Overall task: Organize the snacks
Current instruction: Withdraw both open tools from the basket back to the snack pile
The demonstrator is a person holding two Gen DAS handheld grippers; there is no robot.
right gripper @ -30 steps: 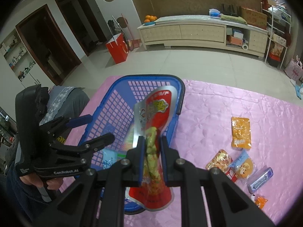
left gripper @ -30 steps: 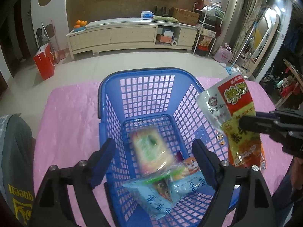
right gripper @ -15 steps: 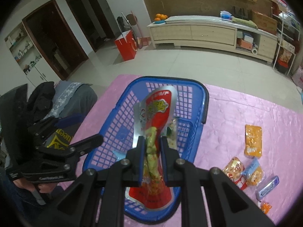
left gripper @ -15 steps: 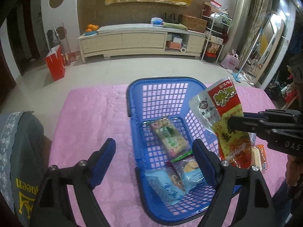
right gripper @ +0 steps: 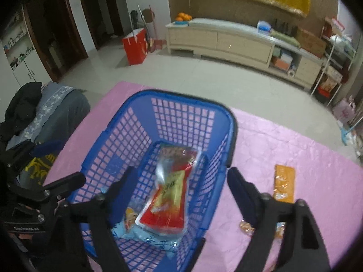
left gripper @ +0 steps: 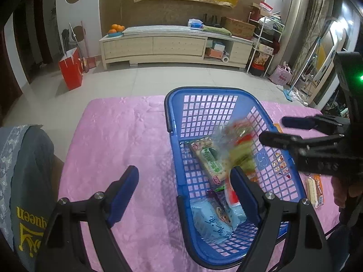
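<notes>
A blue plastic basket (left gripper: 172, 122) (right gripper: 231, 140) stands on the pink cloth. A red and yellow snack pouch (right gripper: 169, 192) lies inside it, blurred in the left wrist view (left gripper: 240, 145). Beneath it lie a green-labelled cracker pack (left gripper: 208, 158) and light blue packets (left gripper: 213, 219) (right gripper: 127, 229). My right gripper (right gripper: 181, 190) is open and empty above the basket; it also shows in the left wrist view (left gripper: 274, 129). My left gripper (left gripper: 183, 185) is open and empty over the basket's near left rim; it also shows in the right wrist view (right gripper: 54, 165).
Loose snacks lie on the pink cloth (right gripper: 295, 158) right of the basket: an orange packet (right gripper: 284, 182), small wrapped ones (right gripper: 246, 226) and a bar (left gripper: 314, 189). A grey garment (left gripper: 22, 170) lies at the cloth's left edge. The floor and a long cabinet (left gripper: 172, 45) lie beyond.
My right gripper has opened and let go of the red and yellow pouch, which has dropped into the basket. My left gripper has shifted left off the basket.
</notes>
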